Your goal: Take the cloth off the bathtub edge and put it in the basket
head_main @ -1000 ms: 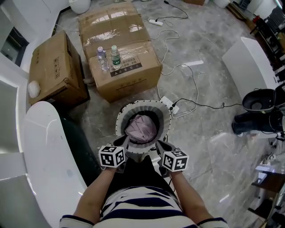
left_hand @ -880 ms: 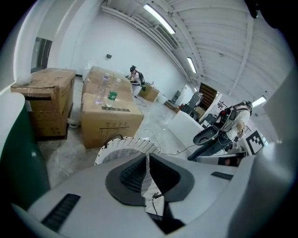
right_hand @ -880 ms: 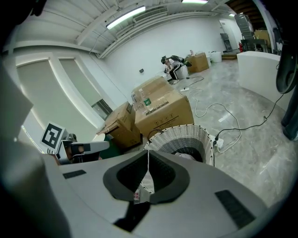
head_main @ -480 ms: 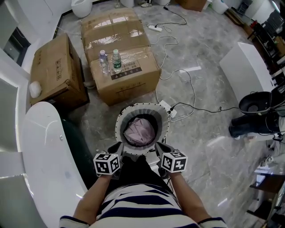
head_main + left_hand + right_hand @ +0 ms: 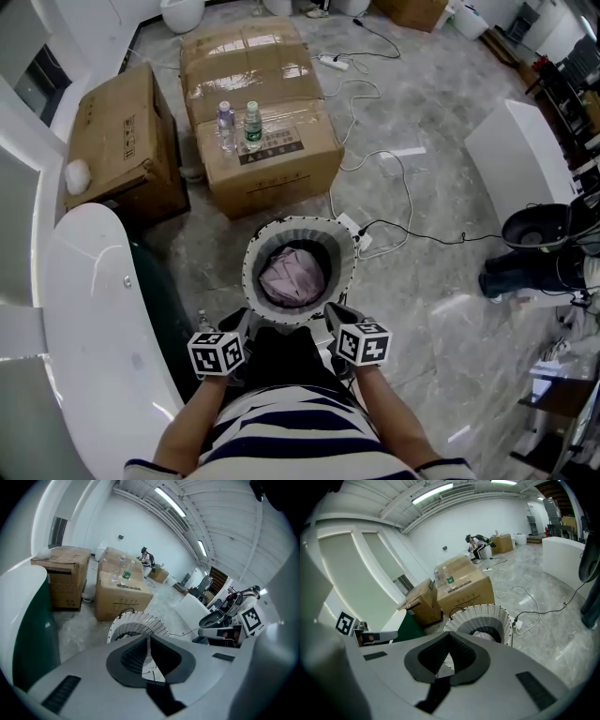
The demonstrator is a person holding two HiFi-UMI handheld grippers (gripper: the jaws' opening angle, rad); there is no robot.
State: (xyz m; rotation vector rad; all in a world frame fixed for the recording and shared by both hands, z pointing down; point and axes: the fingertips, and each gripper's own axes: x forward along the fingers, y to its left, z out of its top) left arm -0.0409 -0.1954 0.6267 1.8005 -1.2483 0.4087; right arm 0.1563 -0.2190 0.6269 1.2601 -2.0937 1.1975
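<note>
Overhead, the cloth [image 5: 292,275] lies inside the basket [image 5: 247,267] at frame centre, with the left tongs [image 5: 246,322] and right tongs [image 5: 330,315] just below its rim. Left gripper view: tongs closed, empty. Right gripper view: tongs closed, empty.

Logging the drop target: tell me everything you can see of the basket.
The basket is round, of white woven mesh as it looks, with a dark-stitched rim and a darker inside. It stands upright and open-topped on the grey marble floor, just below a cardboard box in the head view and right of the white bathtub. A crumpled pink cloth lies inside it.
</note>
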